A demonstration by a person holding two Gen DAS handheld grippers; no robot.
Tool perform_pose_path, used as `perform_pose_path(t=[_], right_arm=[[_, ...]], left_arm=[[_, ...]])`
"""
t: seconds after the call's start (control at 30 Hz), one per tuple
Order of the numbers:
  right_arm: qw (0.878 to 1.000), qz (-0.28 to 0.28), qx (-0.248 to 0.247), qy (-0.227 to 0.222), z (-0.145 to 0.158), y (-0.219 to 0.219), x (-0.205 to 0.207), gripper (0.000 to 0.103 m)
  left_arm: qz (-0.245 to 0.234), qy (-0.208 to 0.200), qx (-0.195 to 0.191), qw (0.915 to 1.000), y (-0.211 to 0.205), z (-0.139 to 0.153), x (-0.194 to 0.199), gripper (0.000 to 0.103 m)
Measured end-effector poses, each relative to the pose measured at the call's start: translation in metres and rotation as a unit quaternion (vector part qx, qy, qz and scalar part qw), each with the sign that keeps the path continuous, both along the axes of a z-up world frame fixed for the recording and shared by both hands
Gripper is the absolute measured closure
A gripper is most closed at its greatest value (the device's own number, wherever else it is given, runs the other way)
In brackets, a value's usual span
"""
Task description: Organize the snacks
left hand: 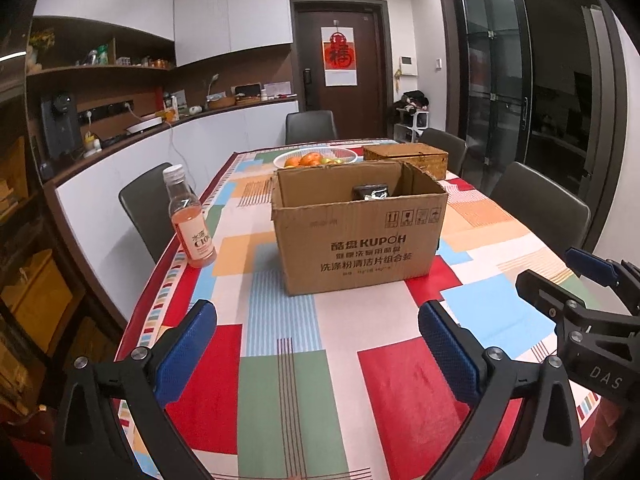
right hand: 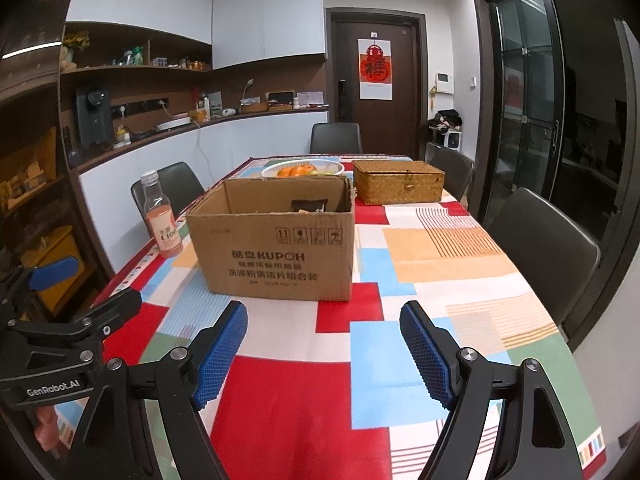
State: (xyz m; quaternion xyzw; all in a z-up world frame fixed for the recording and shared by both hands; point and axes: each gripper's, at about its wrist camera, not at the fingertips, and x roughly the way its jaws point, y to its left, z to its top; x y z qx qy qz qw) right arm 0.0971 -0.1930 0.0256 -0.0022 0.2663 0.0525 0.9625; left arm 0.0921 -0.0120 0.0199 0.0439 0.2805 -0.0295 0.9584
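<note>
Right now both tongs are wide open and hold nothing. The left tongs (left hand: pixel 318 350) hang low over the desk (left hand: pixel 288 380), which has a cloth of red, blue, green and white blocks. The right tongs (right hand: pixel 324 354) hang just beside them, over the same cloth.

A brown box (left hand: pixel 356 236) stands open on the desk, ahead of both tongs and well apart from them. Inside it, by the back wall, leans a dark pack (left hand: pixel 371 192); it may be a snack, but it is too small to tell.

A bottle (left hand: pixel 190 224) of pink drink stands upright near the desk's left edge, left of the box and not touching it. Behind the box sit a white bowl (right hand: pixel 303 169) of oranges and a woven basket (right hand: pixel 398 187) with its lid shut. Dark chairs (right hand: pixel 546 248) stand around the desk.
</note>
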Motion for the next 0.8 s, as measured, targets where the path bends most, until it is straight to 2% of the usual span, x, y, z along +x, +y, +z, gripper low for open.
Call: perform_pose_path(t=[0.8], right_arm=[[1.000,0.009,0.002,0.004,-0.006,0.005,-0.008,0.024]], left_arm=[[0.012,-0.012,0.009,0.9998,0.003,-0.001,-0.013,0.000]])
